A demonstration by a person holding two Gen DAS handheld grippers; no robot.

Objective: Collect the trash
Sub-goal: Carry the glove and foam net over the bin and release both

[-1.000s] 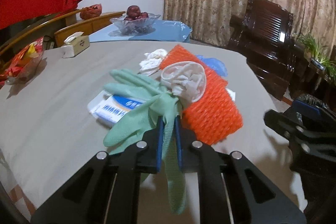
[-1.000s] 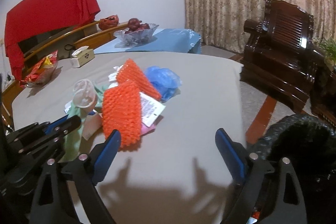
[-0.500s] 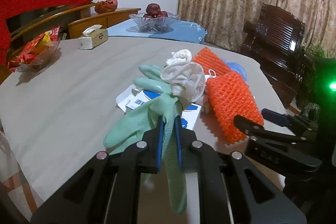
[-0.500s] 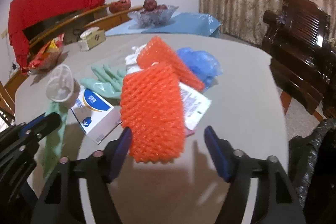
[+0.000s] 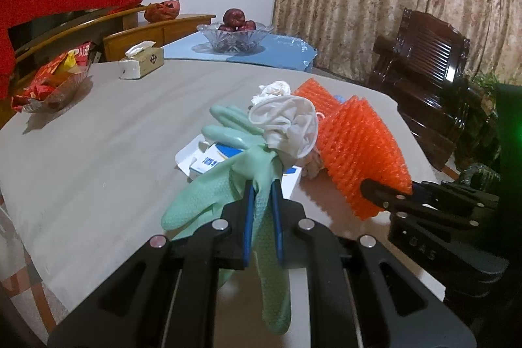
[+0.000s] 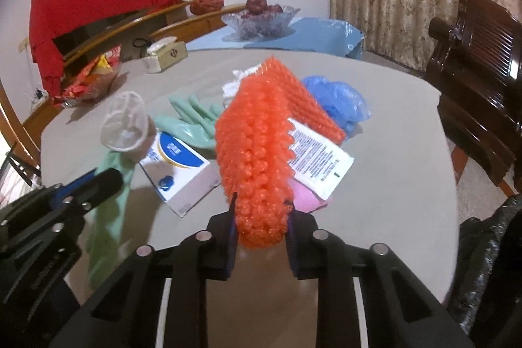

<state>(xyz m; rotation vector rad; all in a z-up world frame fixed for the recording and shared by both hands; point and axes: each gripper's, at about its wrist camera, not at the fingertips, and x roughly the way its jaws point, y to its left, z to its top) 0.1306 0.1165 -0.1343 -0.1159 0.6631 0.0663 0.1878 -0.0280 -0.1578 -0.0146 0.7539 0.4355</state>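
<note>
Left tongs point(image 5: 261, 207): clamped on a green rubber glove point(image 5: 261, 185), which hangs slack below the pads at 6 o'clock; a crumpled white wad point(image 5: 287, 126) sits on the glove's top end.
Right tongs point(image 6: 259, 217): jaws have just been closing, and their pads now squeeze the near end of an orange foam net point(image 6: 254, 145) that stands up between them.
Worktop point(image 6: 391, 217): grey, rounded; the trash lies in one heap at its middle.
Heap, near: white and blue carton point(image 6: 176, 165) at 10 o'clock of the net, printed sachet point(image 6: 319, 158) at 2 o'clock, touching the net, a pink scrap point(image 6: 306, 198) under the sachet.
Heap, far: second green glove point(image 6: 192, 116) at 11 o'clock, blue plastic bag point(image 6: 339, 100) at 1 o'clock.
Black bin bag point(image 6: 489, 266): off the worktop edge at 4 o'clock.
Beyond: tissue box point(image 6: 166, 54) and glass fruit bowl point(image 6: 261, 18) at 12 o'clock.
</note>
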